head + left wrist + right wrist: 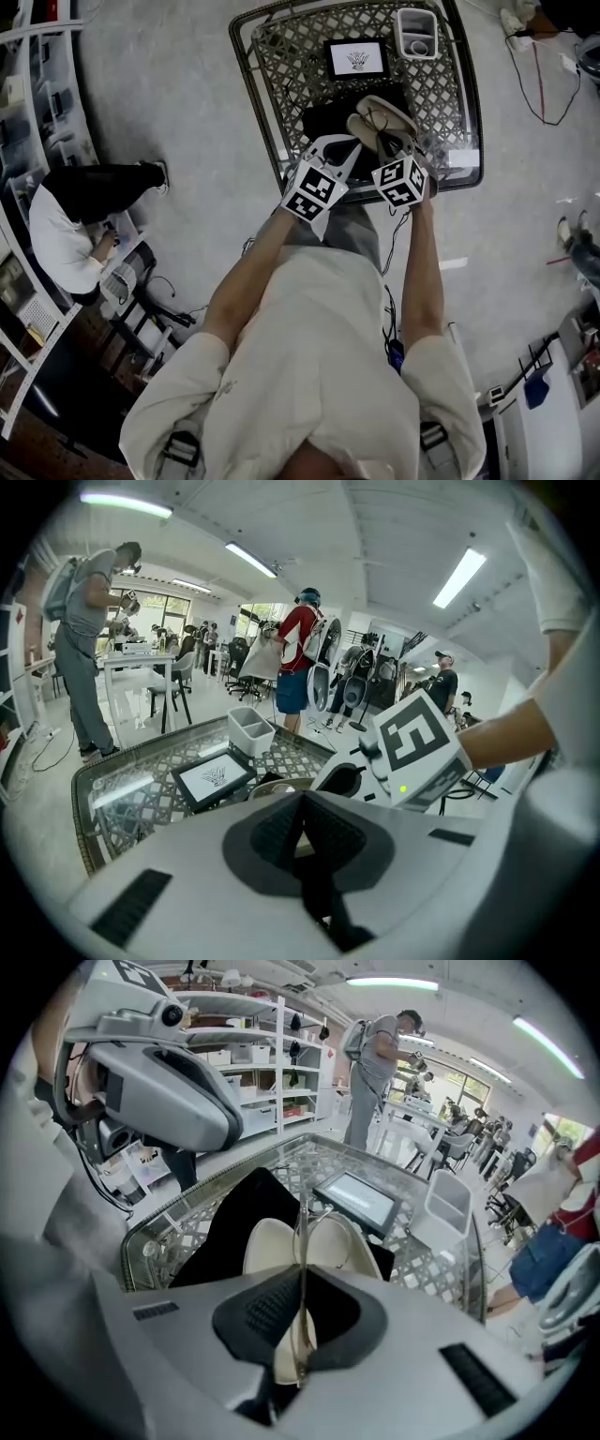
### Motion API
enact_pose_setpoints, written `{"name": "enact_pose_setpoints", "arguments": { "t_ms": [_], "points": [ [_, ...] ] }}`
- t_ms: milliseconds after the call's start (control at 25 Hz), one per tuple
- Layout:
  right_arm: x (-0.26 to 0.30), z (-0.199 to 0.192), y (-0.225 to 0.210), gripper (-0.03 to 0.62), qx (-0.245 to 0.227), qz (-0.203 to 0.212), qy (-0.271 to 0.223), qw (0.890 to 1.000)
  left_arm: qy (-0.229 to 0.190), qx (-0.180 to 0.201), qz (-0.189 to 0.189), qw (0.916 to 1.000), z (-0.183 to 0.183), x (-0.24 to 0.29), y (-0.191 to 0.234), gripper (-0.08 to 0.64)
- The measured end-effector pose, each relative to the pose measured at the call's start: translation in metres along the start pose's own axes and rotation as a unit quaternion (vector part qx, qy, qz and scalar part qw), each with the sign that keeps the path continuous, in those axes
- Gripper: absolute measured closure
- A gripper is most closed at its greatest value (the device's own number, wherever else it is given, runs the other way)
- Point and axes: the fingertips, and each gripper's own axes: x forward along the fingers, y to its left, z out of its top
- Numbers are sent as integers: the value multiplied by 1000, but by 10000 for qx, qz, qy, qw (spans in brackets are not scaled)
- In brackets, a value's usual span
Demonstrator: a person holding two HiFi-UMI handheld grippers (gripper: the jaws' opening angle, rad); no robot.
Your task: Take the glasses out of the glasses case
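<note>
Left gripper (pixel 302 808): jaws closed, with a beige sliver of the glasses case (pixel 278 786) showing between them and its rim just beyond their tips. Right gripper (pixel 300 1283): jaws closed on the thin metal frame of the glasses (pixel 302 1232), which stand edge-on and rise past the jaw tips. Beneath and beyond these jaws the case lies open on a black cloth (pixel 225 1222) on the lattice-topped table (pixel 164 1241).
</note>
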Motion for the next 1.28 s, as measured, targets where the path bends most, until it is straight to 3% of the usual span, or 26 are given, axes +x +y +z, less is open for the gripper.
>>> {"name": "enact_pose_setpoints", "arguments": {
  "t_ms": [280, 600, 1000, 1280],
  "points": [
    [-42, 23, -14, 574, 280, -496, -417, 9975, -301, 191, -61, 9993, 29, -18, 0, 548],
    [-103, 54, -25, 574, 561, -1142, -925, 9876, -691, 415, -147, 9966, 64, -47, -4, 548],
    [-183, 84, -18, 574, 898, -1926, -1534, 9650, -1170, 748, -284, 9899, 102, -87, -16, 548],
    [-241, 104, -12, 574, 1070, -2374, -2054, 9434, -1439, 964, -351, 9843, 123, -116, -27, 548]
  ]
}}
